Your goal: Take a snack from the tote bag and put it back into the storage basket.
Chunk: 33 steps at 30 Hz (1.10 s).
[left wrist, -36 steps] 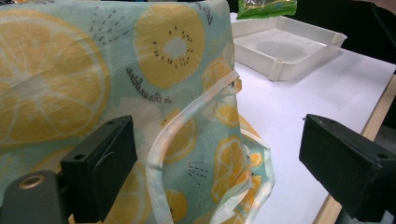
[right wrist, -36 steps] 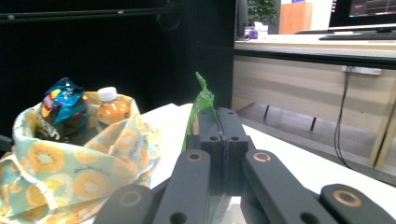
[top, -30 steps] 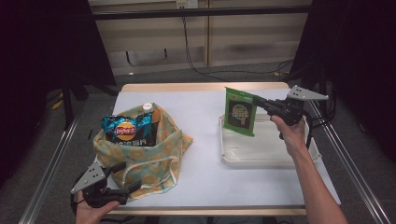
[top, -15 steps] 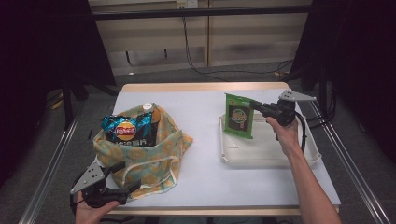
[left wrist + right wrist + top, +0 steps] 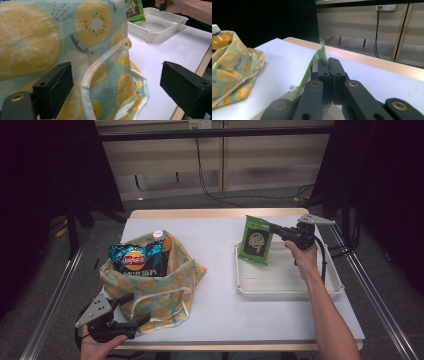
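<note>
Green packet [image 5: 256, 241] right of centre in high view, hanging upright over left end of white tray [image 5: 290, 287], lower edge near tray floor. Right gripper [image 5: 274, 229] clamped on packet's upper corner; jaws pinched together on thin green edge [image 5: 320, 53] in right gripper view. Left gripper [image 5: 134, 315] lower left, jaws spread wide, nothing held, bag strap [image 5: 105, 62] between jaws. Fruit-print bag [image 5: 150, 285] left of centre, chip bag [image 5: 136, 260] and bottle [image 5: 159, 236] inside.

blue chip bag [image 5: 136, 260] and orange bottle [image 5: 161, 240] stand in fruit-print cloth bag [image 5: 165, 290] on white table [image 5: 215, 270]; cables [image 5: 205, 175] hang behind.
</note>
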{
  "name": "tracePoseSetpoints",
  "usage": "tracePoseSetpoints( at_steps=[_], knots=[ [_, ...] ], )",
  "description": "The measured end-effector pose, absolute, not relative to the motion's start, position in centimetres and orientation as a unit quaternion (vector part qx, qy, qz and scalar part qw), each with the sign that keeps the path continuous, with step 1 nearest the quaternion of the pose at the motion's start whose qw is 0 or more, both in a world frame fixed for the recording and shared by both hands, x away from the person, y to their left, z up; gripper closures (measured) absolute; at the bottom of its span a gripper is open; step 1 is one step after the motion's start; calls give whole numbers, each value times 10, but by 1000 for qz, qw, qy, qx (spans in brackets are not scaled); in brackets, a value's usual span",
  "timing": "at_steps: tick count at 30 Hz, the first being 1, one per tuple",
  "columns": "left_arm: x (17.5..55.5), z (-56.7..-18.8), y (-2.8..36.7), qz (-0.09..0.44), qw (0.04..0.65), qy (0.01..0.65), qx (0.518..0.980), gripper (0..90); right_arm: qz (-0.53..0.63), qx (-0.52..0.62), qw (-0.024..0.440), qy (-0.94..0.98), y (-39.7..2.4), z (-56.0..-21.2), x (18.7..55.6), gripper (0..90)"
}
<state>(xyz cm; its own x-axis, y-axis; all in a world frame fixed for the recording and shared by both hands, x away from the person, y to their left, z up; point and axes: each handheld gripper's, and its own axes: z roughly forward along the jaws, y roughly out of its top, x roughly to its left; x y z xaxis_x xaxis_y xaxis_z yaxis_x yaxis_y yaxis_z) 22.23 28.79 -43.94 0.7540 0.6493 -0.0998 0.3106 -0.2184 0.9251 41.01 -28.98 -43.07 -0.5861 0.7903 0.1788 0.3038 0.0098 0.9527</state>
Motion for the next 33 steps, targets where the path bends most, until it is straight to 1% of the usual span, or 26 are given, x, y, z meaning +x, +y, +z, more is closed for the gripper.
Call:
tracePoseSetpoints(
  at_steps=[3, 7, 10, 15, 19, 24, 28, 32, 33],
  knots=[
    [222, -439, 288, 160, 536, 315, 767, 110, 570, 404, 215, 682, -288, -430, 416, 872],
    [221, -439, 288, 158, 539, 311, 767, 110, 552, 421, 221, 685, -289, -437, 424, 819],
    [221, -439, 288, 156, 539, 314, 766, 109, 546, 430, 223, 684, -290, -441, 427, 806],
    [221, -439, 288, 157, 538, 314, 766, 110, 525, 443, 227, 691, -287, -445, 434, 719],
    [221, -439, 288, 157, 536, 315, 767, 110, 522, 448, 223, 691, -284, -448, 438, 711],
    [221, -439, 288, 156, 536, 316, 767, 110, 511, 456, 227, 692, -283, -453, 441, 587],
    [221, -439, 288, 158, 536, 315, 767, 110, 502, 468, 236, 688, -283, -452, 441, 434],
    [221, -439, 288, 160, 534, 317, 767, 110, 497, 473, 237, 688, -286, -449, 437, 342],
    [221, -439, 288, 159, 536, 318, 766, 110, 497, 474, 238, 687, -286, -448, 436, 336]
  ],
)
